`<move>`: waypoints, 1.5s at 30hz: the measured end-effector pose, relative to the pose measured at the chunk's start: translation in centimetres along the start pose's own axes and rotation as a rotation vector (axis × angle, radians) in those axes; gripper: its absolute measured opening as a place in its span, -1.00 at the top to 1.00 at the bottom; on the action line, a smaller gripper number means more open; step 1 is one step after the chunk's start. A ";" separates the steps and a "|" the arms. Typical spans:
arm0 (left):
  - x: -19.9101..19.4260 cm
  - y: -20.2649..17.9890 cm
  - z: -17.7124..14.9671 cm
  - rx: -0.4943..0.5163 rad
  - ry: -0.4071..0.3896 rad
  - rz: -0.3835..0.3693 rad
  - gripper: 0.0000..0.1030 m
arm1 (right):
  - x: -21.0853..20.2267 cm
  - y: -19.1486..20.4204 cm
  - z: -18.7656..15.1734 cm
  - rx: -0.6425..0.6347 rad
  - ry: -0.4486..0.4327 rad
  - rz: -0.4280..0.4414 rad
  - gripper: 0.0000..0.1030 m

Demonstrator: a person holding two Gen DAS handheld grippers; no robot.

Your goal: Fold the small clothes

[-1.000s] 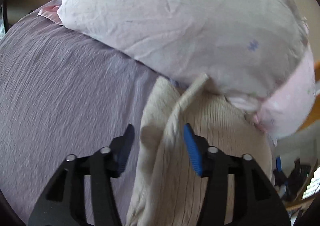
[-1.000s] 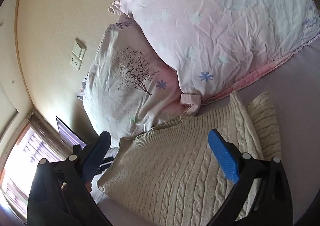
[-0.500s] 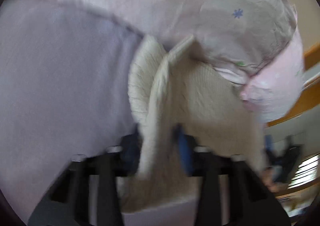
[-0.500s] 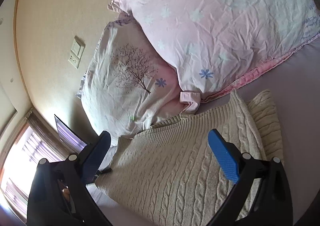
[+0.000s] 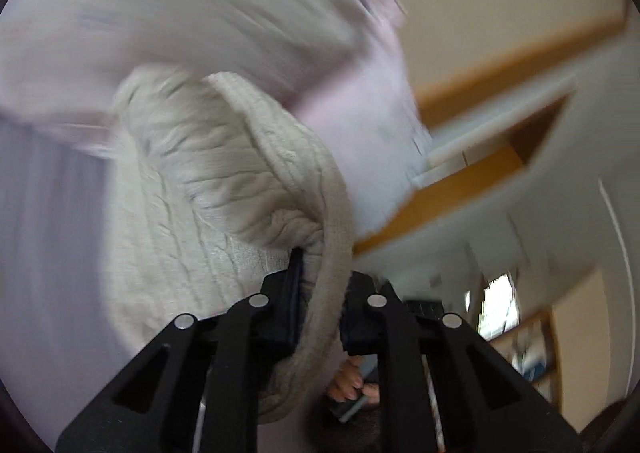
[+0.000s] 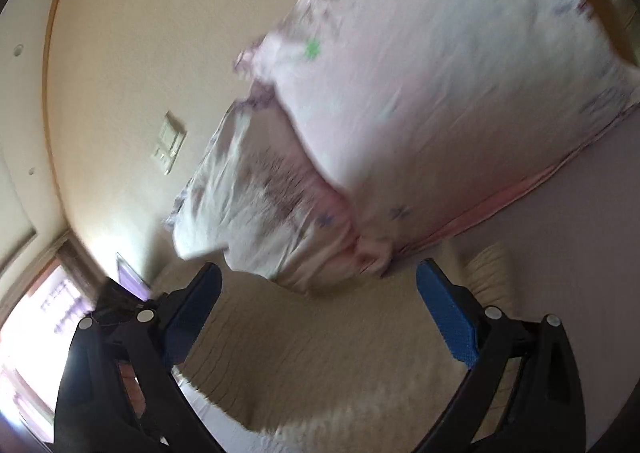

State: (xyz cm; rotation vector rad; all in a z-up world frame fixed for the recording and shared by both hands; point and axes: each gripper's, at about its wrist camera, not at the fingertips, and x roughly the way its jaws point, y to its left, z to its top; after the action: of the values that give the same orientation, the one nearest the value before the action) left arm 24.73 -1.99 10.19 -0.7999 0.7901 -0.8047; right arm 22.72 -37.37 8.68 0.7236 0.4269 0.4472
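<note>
A cream cable-knit sweater [image 5: 208, 189] lies on the lilac bedsheet [image 5: 44, 221]. My left gripper [image 5: 320, 293] is shut on a raised fold of the sweater's ribbed edge, which stands up between the jaws. In the right wrist view the sweater [image 6: 320, 353] lies below and ahead of my right gripper [image 6: 320, 293], which is open and empty above it. Both views are blurred by motion.
Two pink-white flowered pillows [image 6: 420, 93] lie at the head of the bed, touching the sweater's far edge. A beige wall with a switch plate [image 6: 170, 141] stands behind. A wooden bed frame [image 5: 460, 189] and a bright window [image 6: 36, 325] show at the sides.
My left gripper has closed on the sweater's edge and lifted it, swinging to the right. My right gripper stays open and has tilted slightly over the sweater.
</note>
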 end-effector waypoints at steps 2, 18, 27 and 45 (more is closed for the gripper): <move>6.2 -1.8 -1.1 0.030 0.099 -0.022 0.70 | -0.9 -0.9 0.7 0.013 -0.021 -0.046 -0.94; 5.1 4.8 -2.6 0.107 0.090 0.357 -0.35 | 2.7 -6.3 -0.5 0.161 0.344 -0.222 -0.94; 8.4 7.2 -5.0 0.061 0.197 0.442 -0.42 | 3.8 -7.6 -1.7 0.194 0.414 -0.266 -0.66; -3.6 7.4 -5.8 0.221 0.102 0.443 0.22 | 4.7 -1.1 -5.9 0.044 0.552 -0.110 -0.10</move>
State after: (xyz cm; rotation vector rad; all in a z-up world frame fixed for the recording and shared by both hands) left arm 20.47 2.65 2.35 -0.3670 0.9101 -0.5249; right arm 23.82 -32.52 2.88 0.6090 0.9922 0.5332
